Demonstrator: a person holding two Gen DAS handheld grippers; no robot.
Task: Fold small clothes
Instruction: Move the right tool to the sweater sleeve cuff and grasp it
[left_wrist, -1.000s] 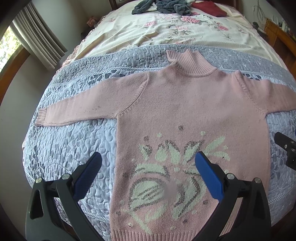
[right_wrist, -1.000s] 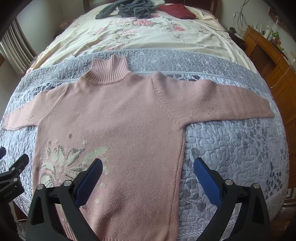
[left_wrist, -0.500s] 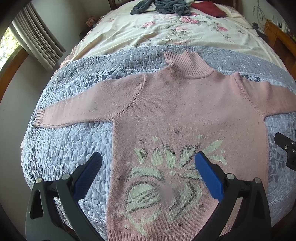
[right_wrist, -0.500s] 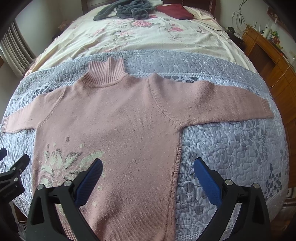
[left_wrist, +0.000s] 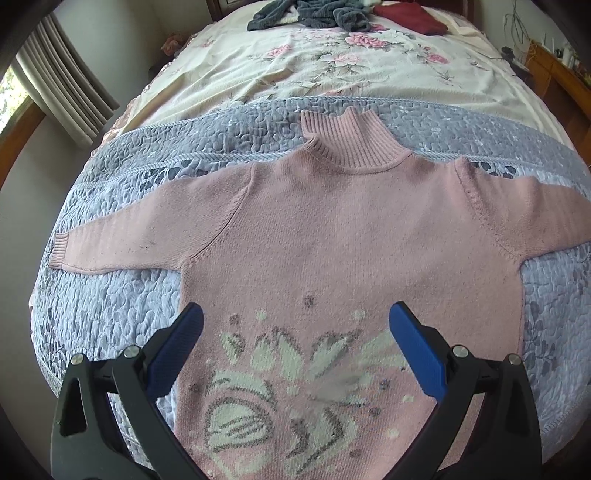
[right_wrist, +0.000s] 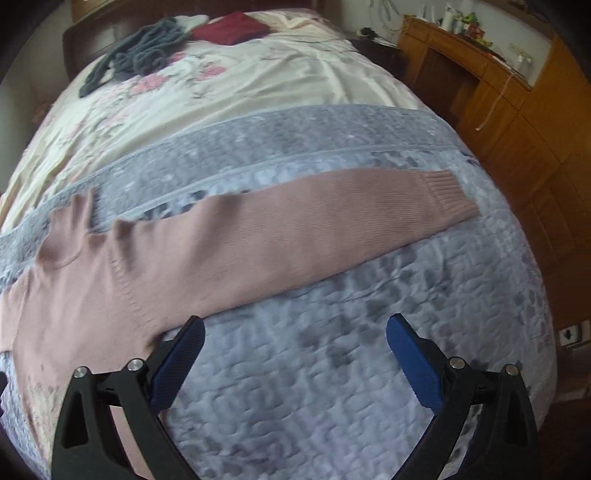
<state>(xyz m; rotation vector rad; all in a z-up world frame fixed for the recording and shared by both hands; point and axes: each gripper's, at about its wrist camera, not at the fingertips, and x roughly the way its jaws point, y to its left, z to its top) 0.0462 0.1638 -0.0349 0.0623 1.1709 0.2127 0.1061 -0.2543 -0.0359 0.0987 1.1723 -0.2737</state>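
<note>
Left gripper (left_wrist: 295, 328): jaws spread wide, nothing between the blue pads (left_wrist: 415, 349). It hangs above the lower front of the pink sweater (left_wrist: 351, 240), over the pale leaf-and-flower motif (left_wrist: 280, 391) knitted into the body. No contact with the knit is visible.

Right gripper (right_wrist: 295, 332): jaws likewise spread wide, empty. It hangs over bare grey quilt (right_wrist: 332, 369). Its left pad (right_wrist: 177, 362) sits just at the underarm corner where the sweater's right sleeve (right_wrist: 314, 218) joins the body; whether it touches the fabric cannot be told. Its right pad is over quilt only.

Sweater: laid flat, front up, across the grey quilt at the near end of the bed. Ribbed high collar (left_wrist: 349, 142) points away from the grippers, toward the head of the bed. Both sleeves are stretched out sideways; the left sleeve (left_wrist: 147, 240) ends in a ribbed cuff near the quilt's left edge, and the right sleeve's cuff (right_wrist: 448, 197) lies near the right edge. Right view is somewhat blurred.

Beyond the quilt: cream floral bedspread (left_wrist: 351, 70), with a dark grey garment (left_wrist: 314, 14) and a dark red garment (left_wrist: 410, 20) lying at its far end. Wooden cabinet (right_wrist: 517, 122) stands right of the bed; curtain (left_wrist: 62, 88) at left.
</note>
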